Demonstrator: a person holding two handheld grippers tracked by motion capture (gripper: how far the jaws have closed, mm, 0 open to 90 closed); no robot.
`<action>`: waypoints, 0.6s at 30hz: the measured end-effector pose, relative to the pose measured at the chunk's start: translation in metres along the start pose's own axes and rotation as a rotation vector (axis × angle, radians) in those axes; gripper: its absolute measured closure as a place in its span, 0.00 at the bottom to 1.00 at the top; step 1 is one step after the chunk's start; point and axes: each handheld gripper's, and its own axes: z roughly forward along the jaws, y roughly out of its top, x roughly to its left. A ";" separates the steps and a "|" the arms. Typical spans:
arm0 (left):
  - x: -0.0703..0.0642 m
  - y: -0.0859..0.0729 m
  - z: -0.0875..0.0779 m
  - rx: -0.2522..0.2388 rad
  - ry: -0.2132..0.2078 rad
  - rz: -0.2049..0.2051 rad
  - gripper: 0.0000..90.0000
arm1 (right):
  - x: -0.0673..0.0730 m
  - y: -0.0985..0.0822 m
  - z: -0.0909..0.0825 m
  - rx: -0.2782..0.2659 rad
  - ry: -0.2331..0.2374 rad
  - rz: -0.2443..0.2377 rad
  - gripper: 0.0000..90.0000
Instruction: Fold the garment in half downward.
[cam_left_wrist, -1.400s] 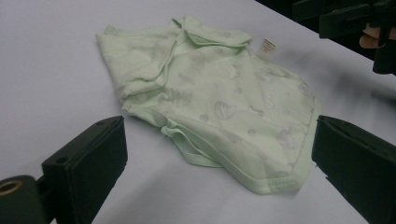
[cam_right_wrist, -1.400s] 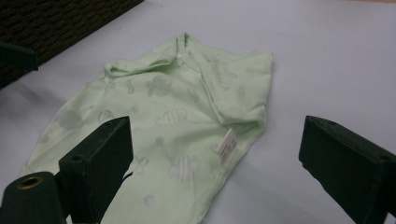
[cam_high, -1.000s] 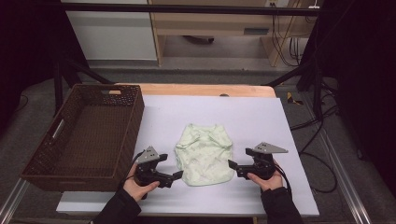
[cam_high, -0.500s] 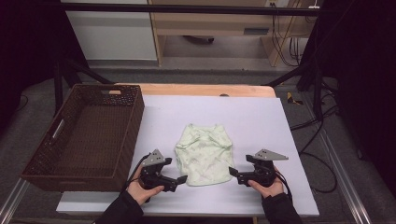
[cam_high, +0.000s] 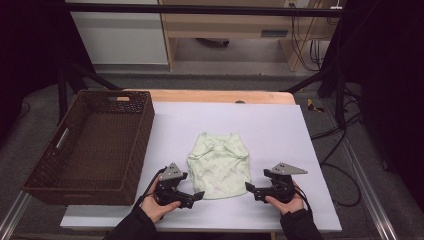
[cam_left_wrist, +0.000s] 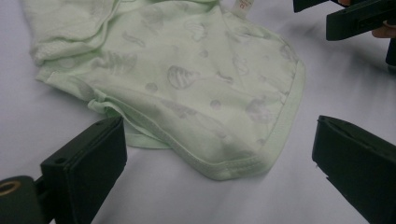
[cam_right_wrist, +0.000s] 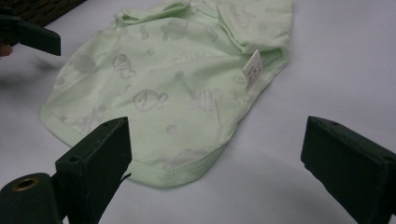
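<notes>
A small pale green printed garment lies flat on the white table top, its hem toward the person. My left gripper is open just off the garment's near left corner, jaws wide apart and nothing between them. My right gripper is open at the near right corner, also holding nothing. A white care label sticks out from the garment's side seam. Across the cloth, each gripper view catches the other gripper's jaws.
A dark brown wicker basket stands on the left part of the table, with nothing inside. The table's front edge runs just behind the hands. Cables hang off the right side near the floor.
Both grippers have drawn back toward the person and come down near the garment's hem corners. The garment now lies flatter and slightly farther from the front edge.
</notes>
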 end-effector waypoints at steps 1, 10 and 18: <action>0.000 0.000 0.000 0.003 0.001 -0.003 0.03 | 0.000 0.000 0.000 0.002 -0.001 -0.003 0.11; -0.001 0.000 0.003 0.021 0.029 -0.018 0.09 | 0.001 -0.001 0.003 0.018 -0.005 -0.005 0.14; -0.002 0.000 0.003 0.028 0.061 -0.034 0.21 | 0.002 -0.002 0.005 0.030 -0.011 -0.004 0.20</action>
